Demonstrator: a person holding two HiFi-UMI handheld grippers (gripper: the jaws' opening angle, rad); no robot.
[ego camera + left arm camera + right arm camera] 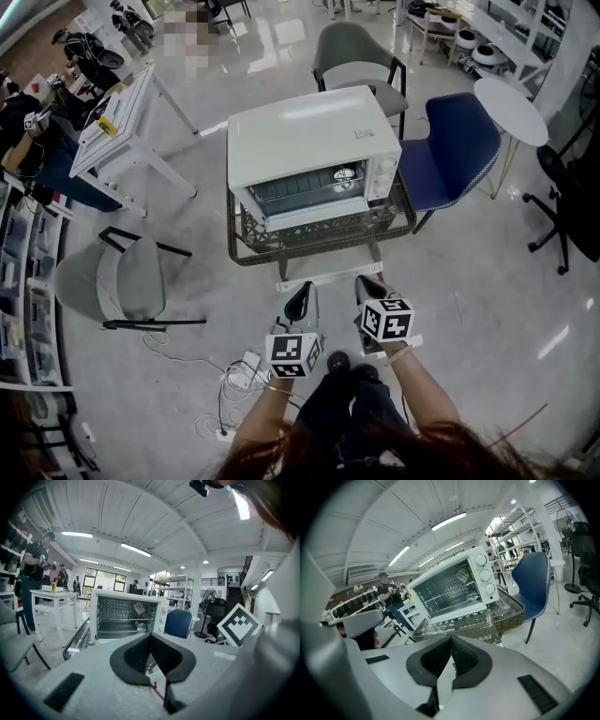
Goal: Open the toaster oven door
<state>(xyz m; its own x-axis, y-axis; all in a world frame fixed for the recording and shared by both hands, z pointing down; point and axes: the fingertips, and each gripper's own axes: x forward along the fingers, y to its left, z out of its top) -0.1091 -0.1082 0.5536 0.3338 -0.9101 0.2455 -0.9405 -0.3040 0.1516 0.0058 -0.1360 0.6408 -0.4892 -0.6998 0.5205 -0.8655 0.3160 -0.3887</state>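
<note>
The toaster oven (309, 141) is sitting on a wicker-rimmed tabletop (281, 251), with a blue chair (459, 150) crowding its right side. The left hand-held gripper (302, 298) and right hand-held gripper (368, 286) are hovering before it (both apart from it), jaws pressed together, gripping nothing.

The white box-shaped metal toaster oven (305, 141) shows silvery wire racks in a dark cavity, and it stands on a glass-topped table with a brown woven wicker rim (319, 246) over a pale grey glossy floor (487, 281). Beside it are a deep blue padded chair (457, 150), a grey-green upholstered chair with black legs (354, 58) and a white round-topped side table (511, 108). The pale grey left gripper (303, 292) and the matching right gripper (369, 284) have black ribbed pads, and each carries a white cube printed with black square markers.
</note>
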